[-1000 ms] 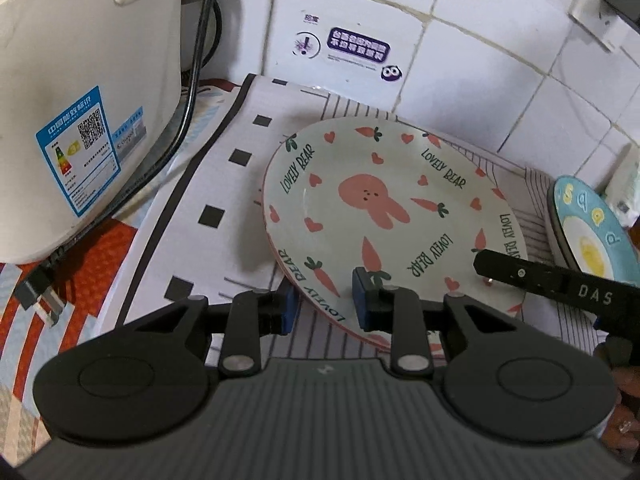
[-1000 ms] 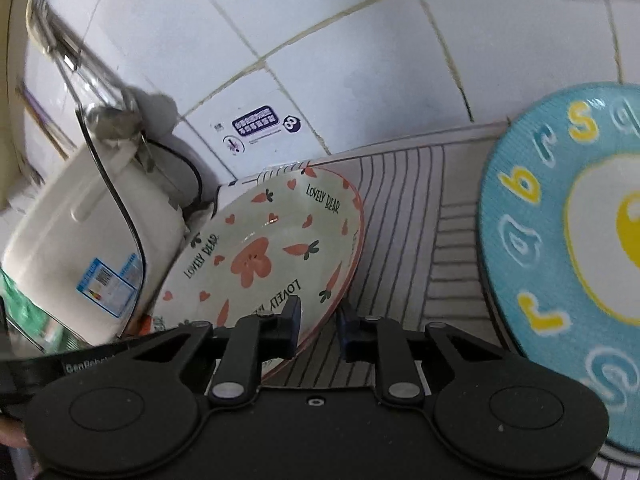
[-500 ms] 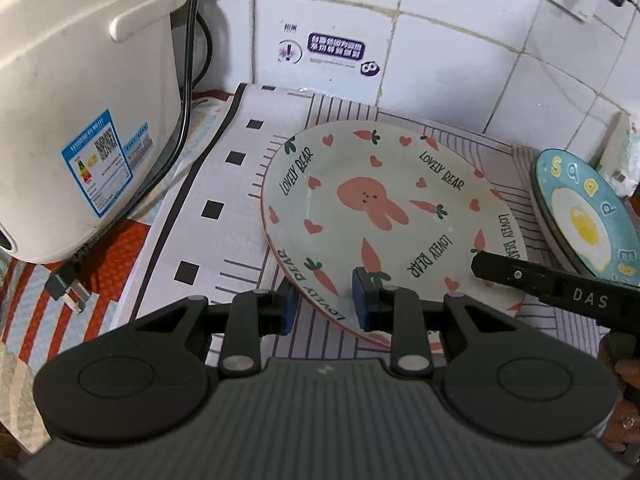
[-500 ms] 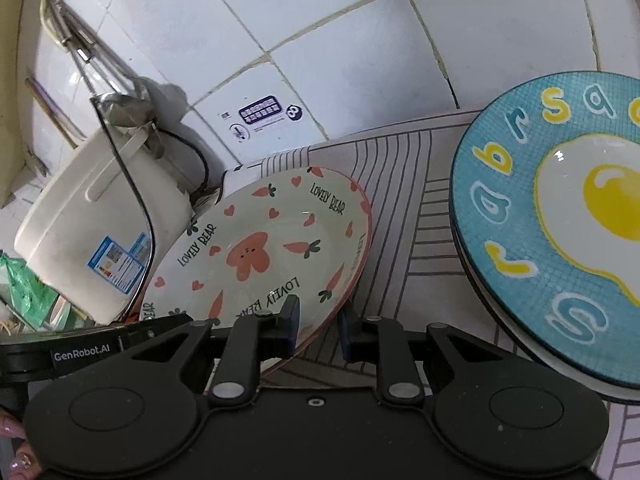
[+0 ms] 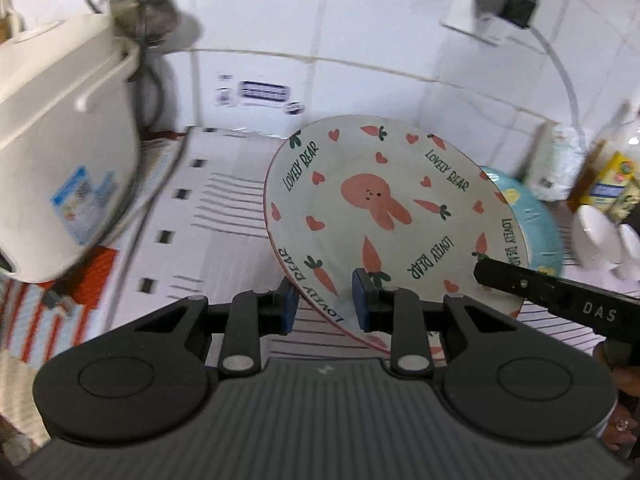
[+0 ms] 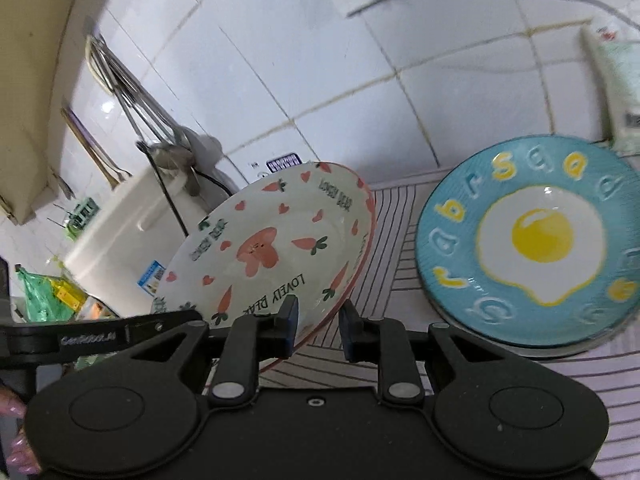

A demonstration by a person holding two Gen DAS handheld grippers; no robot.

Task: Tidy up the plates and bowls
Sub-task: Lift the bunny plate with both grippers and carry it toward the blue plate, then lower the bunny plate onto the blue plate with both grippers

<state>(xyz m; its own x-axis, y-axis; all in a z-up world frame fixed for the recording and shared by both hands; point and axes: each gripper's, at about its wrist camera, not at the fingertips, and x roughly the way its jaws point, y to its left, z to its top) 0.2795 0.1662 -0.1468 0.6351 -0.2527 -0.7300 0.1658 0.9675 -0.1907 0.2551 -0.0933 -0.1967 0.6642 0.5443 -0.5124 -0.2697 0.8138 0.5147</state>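
Both grippers hold one cream plate with a pink rabbit, carrots and "LOVELY BEAR" lettering (image 5: 392, 216), lifted and tilted above the striped mat. My left gripper (image 5: 325, 307) is shut on its near rim. My right gripper (image 6: 317, 325) is shut on the rim at the opposite side; the plate also shows in the right wrist view (image 6: 276, 252). A blue plate with a fried-egg design (image 6: 532, 240) lies flat on the mat to the right, on top of another plate; its edge shows in the left wrist view (image 5: 536, 216) behind the rabbit plate.
A white rice cooker (image 5: 60, 152) stands at the left with its cord. The striped mat (image 5: 224, 232) covers the counter. White bowls (image 5: 600, 240) and packets stand at the far right. Utensils hang on the tiled wall (image 6: 132, 92). A wall socket (image 5: 504, 0) sits above.
The rabbit plate has risen off the mat and tilted up, held by both grippers. Both cameras have pulled back and up, showing more of the wall and the blue plate.
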